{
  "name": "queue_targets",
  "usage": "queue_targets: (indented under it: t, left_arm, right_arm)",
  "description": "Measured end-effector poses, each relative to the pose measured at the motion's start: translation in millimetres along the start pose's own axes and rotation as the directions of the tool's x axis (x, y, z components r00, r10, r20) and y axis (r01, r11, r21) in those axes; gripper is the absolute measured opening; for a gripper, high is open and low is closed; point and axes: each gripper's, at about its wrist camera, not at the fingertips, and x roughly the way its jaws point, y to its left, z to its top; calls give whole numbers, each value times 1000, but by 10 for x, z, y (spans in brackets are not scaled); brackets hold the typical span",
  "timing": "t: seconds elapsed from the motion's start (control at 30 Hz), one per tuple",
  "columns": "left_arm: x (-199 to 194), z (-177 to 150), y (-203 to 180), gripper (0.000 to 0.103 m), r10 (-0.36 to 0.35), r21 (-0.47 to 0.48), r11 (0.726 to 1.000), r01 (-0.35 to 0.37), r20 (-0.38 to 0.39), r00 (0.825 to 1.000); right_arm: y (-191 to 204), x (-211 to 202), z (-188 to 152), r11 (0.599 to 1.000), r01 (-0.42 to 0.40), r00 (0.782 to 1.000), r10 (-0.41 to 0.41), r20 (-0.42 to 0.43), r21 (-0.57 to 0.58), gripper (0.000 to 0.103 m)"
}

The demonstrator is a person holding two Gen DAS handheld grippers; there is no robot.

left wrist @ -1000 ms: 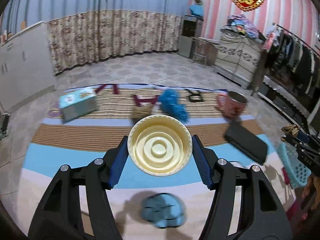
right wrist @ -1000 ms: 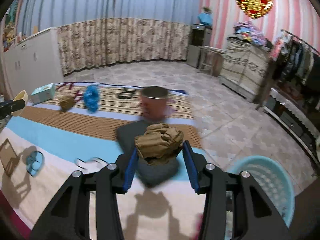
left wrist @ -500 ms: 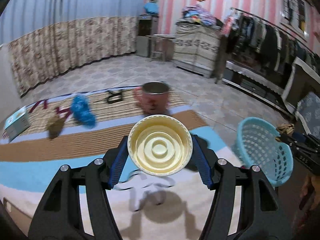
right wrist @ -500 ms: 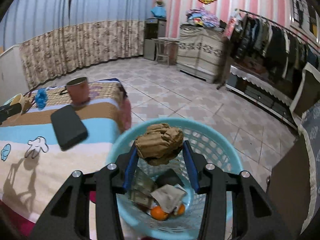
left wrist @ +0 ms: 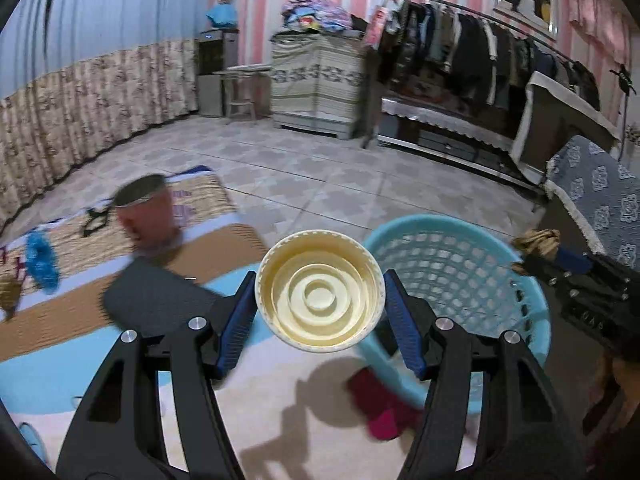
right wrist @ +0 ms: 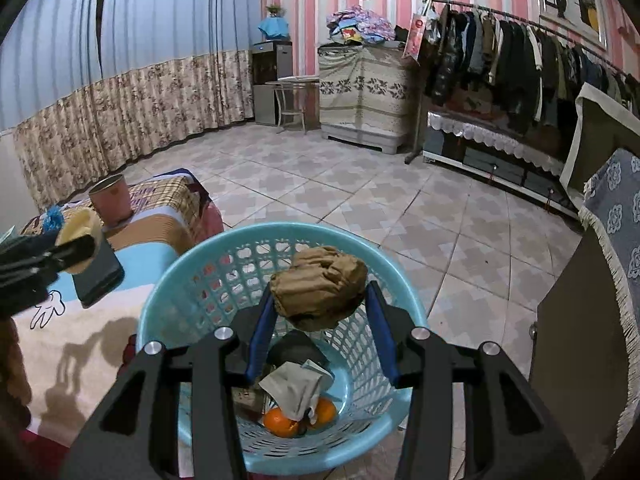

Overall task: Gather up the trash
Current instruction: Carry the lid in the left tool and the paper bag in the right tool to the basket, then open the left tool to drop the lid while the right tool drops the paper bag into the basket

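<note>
The drop-off step is in hand: the right gripper (right wrist: 320, 308), clamped on a brown paper wad (right wrist: 319, 287), hovers over the blue basket (right wrist: 160, 308), while the left gripper (left wrist: 320, 300), gripping a cream cup (left wrist: 320, 294), waits at the basket's nine o'clock, so next each should release above the opening.

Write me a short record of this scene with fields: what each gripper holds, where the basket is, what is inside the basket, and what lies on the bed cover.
left gripper: shut on yellow plastic cup
right gripper: shut on crumpled brown paper, above the basket
basket: light blue, on the floor beside the bed cover
basket contents: orange peel, grey wrapper, other scraps
bed cover: pink mug, dark flat case
</note>
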Motion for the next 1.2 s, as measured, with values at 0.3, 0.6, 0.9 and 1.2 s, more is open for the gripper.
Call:
queue_targets:
  t: [0.3,0.6,0.9,1.2]
  left_arm:
    - [298,42,-406,61,-73,51,996,74,-33,997]
    - [197,78,-240,90,0,23,1000,0,1,1000]
    - [-160,71,235,97,133,-4,991,-133,52,990]
    - [-550,-14,719,97,196,-87,978,-189,68,978]
  right_arm:
    - [-104,126,-51,999,5,1000,-4,-27,32,44]
    - [-33,172,-68,1000,12,999,-11,-35,19,44]
    - [169,281,-129,1000,-4,999,4,-52,9,45]
    - [305,302,-1,1000,-4,999,4,-38,7,77]
